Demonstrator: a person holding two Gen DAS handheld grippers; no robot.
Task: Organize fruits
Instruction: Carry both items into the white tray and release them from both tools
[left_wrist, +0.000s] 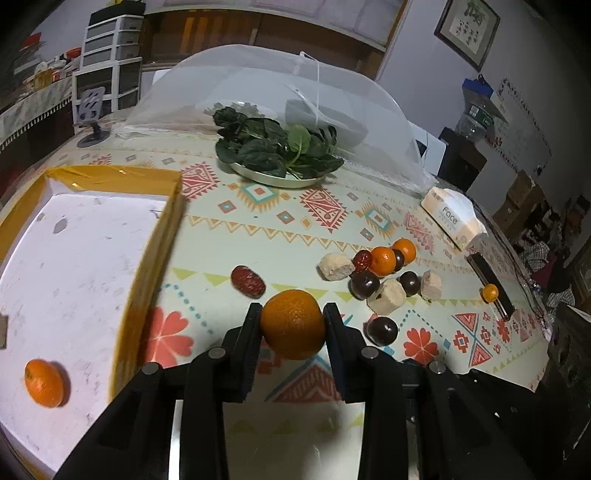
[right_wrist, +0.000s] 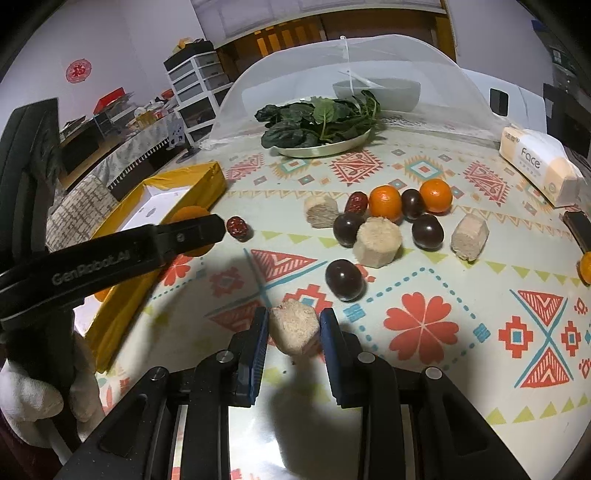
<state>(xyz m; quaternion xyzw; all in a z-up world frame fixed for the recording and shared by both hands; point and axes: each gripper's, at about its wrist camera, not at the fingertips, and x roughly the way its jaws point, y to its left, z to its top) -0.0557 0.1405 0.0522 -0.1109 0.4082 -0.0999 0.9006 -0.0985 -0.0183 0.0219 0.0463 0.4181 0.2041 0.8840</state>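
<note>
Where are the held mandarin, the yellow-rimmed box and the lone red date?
held mandarin (left_wrist: 293, 323), left wrist view, centre of peel.
yellow-rimmed box (left_wrist: 157, 240), left wrist view, right wall.
red date (left_wrist: 248, 281), left wrist view, wrinkled middle.

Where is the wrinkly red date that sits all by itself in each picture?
Left wrist view: the lone red date lies center, just up-left of the orange held by the left gripper.
Right wrist view: the date lies left of center, beside the left gripper's finger tip.
Shared landmark: the yellow-rimmed box.
</note>
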